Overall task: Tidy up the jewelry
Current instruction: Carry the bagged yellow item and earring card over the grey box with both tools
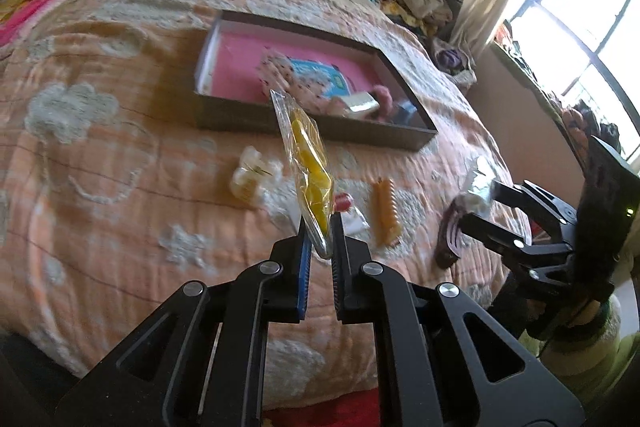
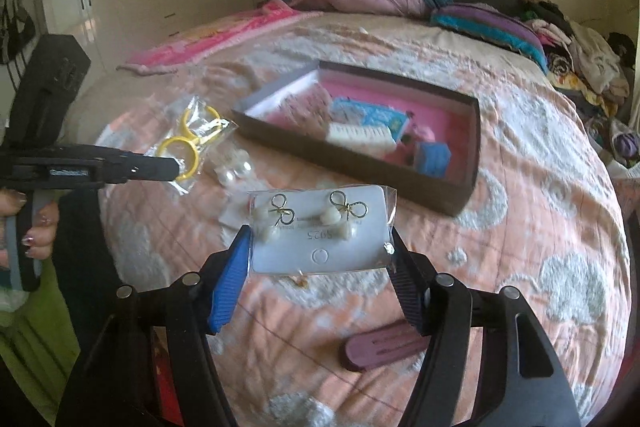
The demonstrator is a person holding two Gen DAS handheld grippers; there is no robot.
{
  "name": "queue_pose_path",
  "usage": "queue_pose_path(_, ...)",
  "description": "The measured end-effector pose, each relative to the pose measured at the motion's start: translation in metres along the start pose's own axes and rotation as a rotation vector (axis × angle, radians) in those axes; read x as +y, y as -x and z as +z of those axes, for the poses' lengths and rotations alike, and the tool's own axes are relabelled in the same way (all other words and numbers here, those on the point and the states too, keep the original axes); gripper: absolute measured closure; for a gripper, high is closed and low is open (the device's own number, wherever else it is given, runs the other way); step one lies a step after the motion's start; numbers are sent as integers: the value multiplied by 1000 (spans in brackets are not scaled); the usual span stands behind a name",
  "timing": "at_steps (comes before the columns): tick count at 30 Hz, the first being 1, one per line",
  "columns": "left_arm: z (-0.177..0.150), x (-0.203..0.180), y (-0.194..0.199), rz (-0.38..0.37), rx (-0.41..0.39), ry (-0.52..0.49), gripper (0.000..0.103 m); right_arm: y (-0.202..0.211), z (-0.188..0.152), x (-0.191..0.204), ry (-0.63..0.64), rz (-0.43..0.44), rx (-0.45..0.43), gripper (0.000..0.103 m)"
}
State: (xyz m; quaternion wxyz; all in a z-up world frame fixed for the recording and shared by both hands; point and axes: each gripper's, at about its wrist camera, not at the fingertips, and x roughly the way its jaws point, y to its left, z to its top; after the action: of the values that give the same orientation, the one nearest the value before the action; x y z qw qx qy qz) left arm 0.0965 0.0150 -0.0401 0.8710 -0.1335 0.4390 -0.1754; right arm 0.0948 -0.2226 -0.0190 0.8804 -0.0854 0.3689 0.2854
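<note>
Left wrist view: the left gripper [image 1: 320,233] pinches a crinkly clear packet of yellow hoops [image 1: 306,163] by its lower end, lifted off the quilted peach bedspread [image 1: 120,187]. Beyond it sits the shallow dark box [image 1: 320,131] with its pink lining, mid-bed. On the quilt between packet and box edge lie a pearl packet [image 1: 252,179] and a ridged orange clip [image 1: 386,215]. The right gripper [image 1: 476,203] shows at the right, clasping something pale.

Right wrist view: the right gripper [image 2: 320,251] clamps a glossy white earring card [image 2: 320,231] in plastic wrap by its side edges (two gold wire bows, pearl drops). A maroon clip [image 2: 380,347] lies on the quilt below it.
</note>
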Motion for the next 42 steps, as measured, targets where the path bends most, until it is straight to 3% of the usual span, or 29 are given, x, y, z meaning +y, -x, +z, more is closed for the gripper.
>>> queue_pose_path(11, 38, 22, 20, 12, -93, 33, 100, -1, 37, 16, 8, 20, -51, 39)
queue_pose_path(23, 81, 18, 25, 8, -153, 5, 100, -4, 71, 9, 4, 8, -94, 39)
queue_pose_path(33, 107, 13, -3, 12, -132, -15, 100, -13, 94, -16, -39, -32, -124, 39)
queue_pose_path(42, 123, 4, -40, -11, -95, -24, 100, -21, 108, -68, -126, -116, -138, 39)
